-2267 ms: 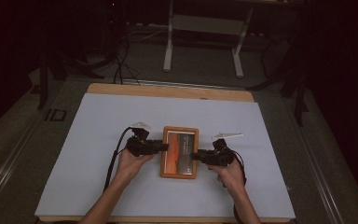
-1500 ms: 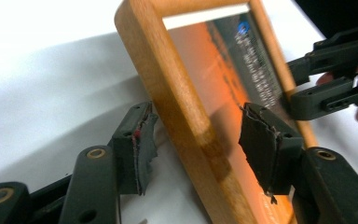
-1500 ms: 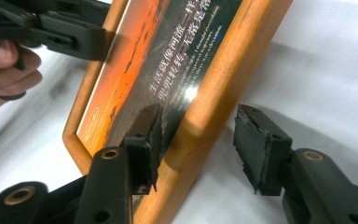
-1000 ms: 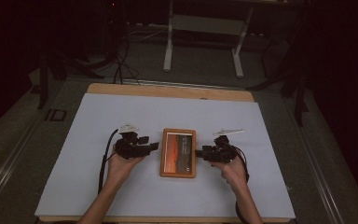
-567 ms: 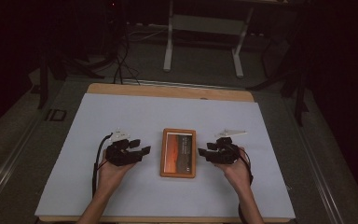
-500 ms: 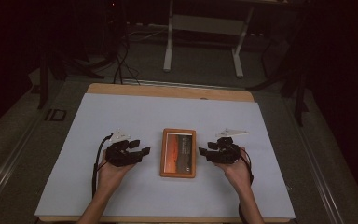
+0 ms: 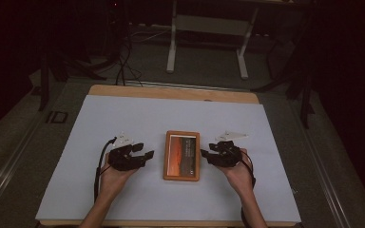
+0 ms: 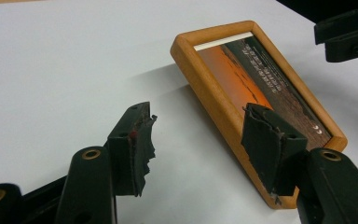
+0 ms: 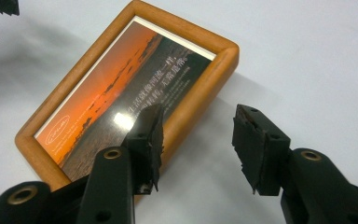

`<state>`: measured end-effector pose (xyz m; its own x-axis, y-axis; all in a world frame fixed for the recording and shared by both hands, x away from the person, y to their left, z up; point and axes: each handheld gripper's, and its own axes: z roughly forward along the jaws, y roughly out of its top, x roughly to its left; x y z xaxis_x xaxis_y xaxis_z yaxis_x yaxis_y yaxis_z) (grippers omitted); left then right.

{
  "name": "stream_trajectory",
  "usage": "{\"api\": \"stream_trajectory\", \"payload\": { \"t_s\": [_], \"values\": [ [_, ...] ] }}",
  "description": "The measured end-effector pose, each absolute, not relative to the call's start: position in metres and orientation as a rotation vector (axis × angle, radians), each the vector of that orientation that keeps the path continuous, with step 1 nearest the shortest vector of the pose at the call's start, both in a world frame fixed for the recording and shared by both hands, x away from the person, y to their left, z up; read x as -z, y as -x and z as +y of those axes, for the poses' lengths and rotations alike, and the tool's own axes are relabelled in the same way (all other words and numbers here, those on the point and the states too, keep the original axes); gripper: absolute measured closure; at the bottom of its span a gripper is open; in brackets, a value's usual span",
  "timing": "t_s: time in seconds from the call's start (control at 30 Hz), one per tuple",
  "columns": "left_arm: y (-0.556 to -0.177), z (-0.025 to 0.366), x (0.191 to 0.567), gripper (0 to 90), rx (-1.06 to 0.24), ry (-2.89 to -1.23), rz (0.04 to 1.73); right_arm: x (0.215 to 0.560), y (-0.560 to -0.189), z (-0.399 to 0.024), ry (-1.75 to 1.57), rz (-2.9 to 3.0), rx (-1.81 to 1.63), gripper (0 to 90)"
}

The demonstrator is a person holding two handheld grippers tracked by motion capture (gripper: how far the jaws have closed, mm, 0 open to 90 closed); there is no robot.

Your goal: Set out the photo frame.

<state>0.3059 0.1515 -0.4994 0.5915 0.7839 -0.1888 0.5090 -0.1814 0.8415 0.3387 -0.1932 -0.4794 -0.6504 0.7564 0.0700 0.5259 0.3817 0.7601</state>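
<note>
The picture frame (image 7: pixel 182 155) lies flat on the bench (image 7: pixel 123 114), about midway between its left and right edges and nearer the front edge. It sits between the two grippers. The left gripper (image 7: pixel 145 155) is near its left side, clear of it, jaws wide apart and empty. The right gripper (image 7: pixel 204 154) is just beside its right side, jaws wide apart, holding nothing. The frame is rounded orange-brown wood around an orange sunset print with small white text.
</note>
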Motion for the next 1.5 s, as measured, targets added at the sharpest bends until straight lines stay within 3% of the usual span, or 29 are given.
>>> {"api": "stream_trajectory", "payload": {
  "t_s": [0.47, 0.63, 1.5],
  "values": [
    [-0.304, 0.146, 0.497, 42.8, -0.355, -1.858, 1.028, 0.476, -0.357, -0.166, -1.055, 2.323, -1.151, 72.0],
    [-0.303, 0.145, 0.497, 42.8, -0.352, -1.862, 1.020, 0.478, -0.369, -0.156, -1.065, 2.305, -1.148, 89.6],
    [-0.301, 0.138, 0.497, 44.6, -0.329, -1.878, 1.003, 0.491, -0.395, -0.148, -1.066, 2.316, -1.091, 89.8]
  ]
}}
